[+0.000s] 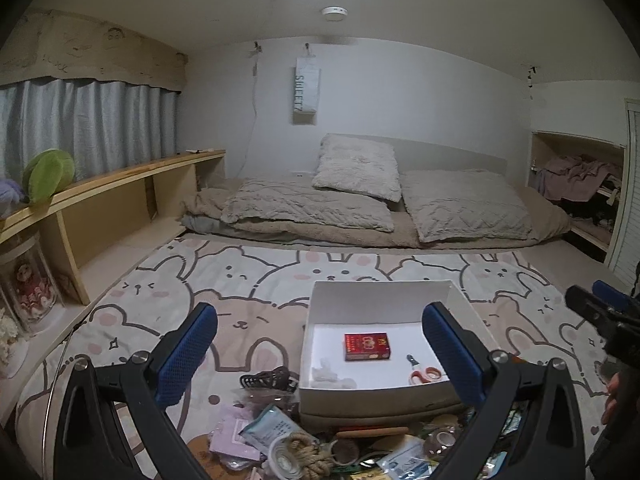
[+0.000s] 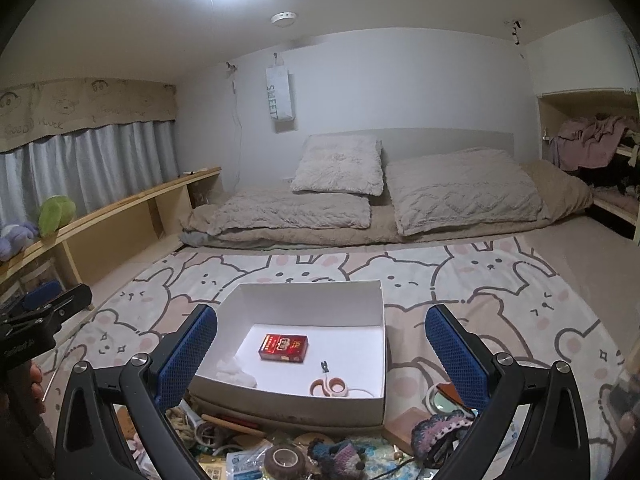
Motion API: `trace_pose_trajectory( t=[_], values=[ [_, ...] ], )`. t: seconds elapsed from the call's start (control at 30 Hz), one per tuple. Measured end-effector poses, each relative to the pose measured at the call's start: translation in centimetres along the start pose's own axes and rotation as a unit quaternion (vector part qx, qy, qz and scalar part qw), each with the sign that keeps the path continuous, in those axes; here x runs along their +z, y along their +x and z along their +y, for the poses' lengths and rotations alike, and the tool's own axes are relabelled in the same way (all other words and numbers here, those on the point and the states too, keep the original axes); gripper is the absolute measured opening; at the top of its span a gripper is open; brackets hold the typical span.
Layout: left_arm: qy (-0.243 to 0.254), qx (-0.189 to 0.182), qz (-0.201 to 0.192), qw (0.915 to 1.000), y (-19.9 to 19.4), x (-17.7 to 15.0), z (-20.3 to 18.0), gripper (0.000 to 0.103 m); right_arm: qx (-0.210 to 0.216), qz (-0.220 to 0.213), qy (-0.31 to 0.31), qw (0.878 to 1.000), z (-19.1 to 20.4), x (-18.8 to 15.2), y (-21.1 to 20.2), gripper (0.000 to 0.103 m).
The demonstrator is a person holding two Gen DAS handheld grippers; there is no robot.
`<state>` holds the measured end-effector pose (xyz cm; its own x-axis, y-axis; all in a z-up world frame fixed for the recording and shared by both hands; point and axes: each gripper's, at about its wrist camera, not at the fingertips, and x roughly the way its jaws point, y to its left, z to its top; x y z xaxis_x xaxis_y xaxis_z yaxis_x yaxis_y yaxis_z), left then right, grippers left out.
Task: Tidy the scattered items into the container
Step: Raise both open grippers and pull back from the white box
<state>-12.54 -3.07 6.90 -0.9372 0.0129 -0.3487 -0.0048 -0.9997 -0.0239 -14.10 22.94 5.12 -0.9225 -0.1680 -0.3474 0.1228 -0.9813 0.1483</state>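
A white open box (image 1: 380,296) stands on the bunny rug. It holds a red packet (image 1: 367,347), orange-handled scissors (image 1: 426,374) and a white tissue wad (image 1: 332,374). My left gripper (image 1: 320,354) is open and hangs above the box's near left corner, holding nothing. Loose clutter lies before the box: a rope coil (image 1: 308,454), packets (image 1: 272,428), a hair claw (image 1: 268,380). In the right wrist view my right gripper (image 2: 320,356) is open and empty over the box (image 2: 312,300), above a tape roll (image 2: 285,460) and a crochet piece (image 2: 440,430).
The bunny-print rug (image 2: 500,280) spreads around the box. Behind it lies a low bed with pillows (image 2: 340,168). A wooden shelf (image 1: 120,184) with plush toys runs along the left wall. An open closet (image 2: 592,152) with clothes stands at the right.
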Motion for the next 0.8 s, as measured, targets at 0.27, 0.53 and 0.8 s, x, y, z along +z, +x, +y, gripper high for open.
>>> trace_pose_trajectory(
  t=[0.27,0.53,0.8],
  values=[
    [0.012,0.032,-0.012,0.9993,-0.1,-1.5,1.8,0.103,-0.009,-0.016,0.018,1.000,-2.7,-0.9,0.1,0.103],
    [-0.024,0.027,0.020,0.9992,1.4,-2.8,4.5,0.103,-0.016,-0.011,0.060,0.998,-5.8,-1.8,1.0,0.103],
    [-0.032,0.010,0.042,0.9986,2.9,-4.7,4.8,0.103,-0.011,0.016,0.076,0.997,-6.6,-3.4,2.7,0.103]
  ],
)
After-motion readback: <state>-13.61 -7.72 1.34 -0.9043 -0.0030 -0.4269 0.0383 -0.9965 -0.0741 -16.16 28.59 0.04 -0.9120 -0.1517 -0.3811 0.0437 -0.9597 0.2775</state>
